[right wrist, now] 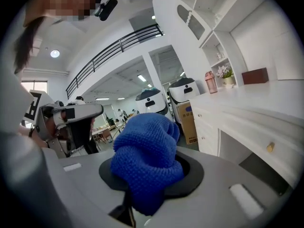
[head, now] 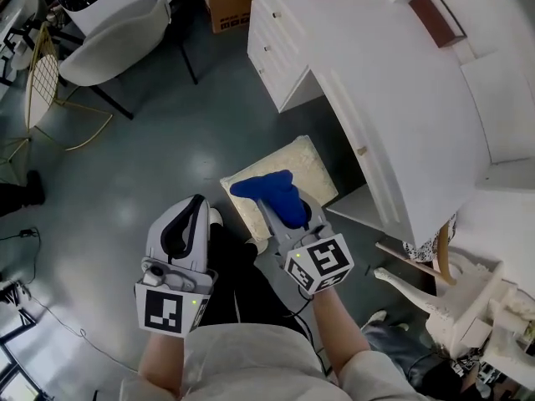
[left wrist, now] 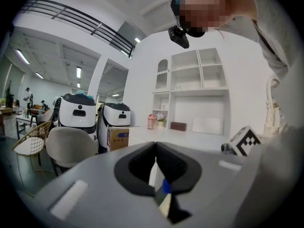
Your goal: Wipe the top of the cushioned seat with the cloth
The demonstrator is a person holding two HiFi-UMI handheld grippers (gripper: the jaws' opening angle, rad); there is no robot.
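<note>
The cushioned seat (head: 306, 162) is a cream square pad low on the floor beside the white desk. A blue knitted cloth (head: 266, 187) hangs bunched over the seat's near part. My right gripper (head: 282, 210) is shut on it. In the right gripper view the cloth (right wrist: 145, 163) bulges up out of the jaws and hides the fingertips. My left gripper (head: 198, 205) is held to the left of the seat, over the floor, with its jaws together and nothing between them; the left gripper view shows only a thin slit at the left gripper (left wrist: 156, 171).
A white desk with drawers (head: 376, 82) stands right of the seat, close to it. An ornate white chair (head: 451, 303) is at the lower right. A white shell chair (head: 117, 40), a wire chair (head: 42, 82) and a cardboard box (head: 230, 2) stand further back.
</note>
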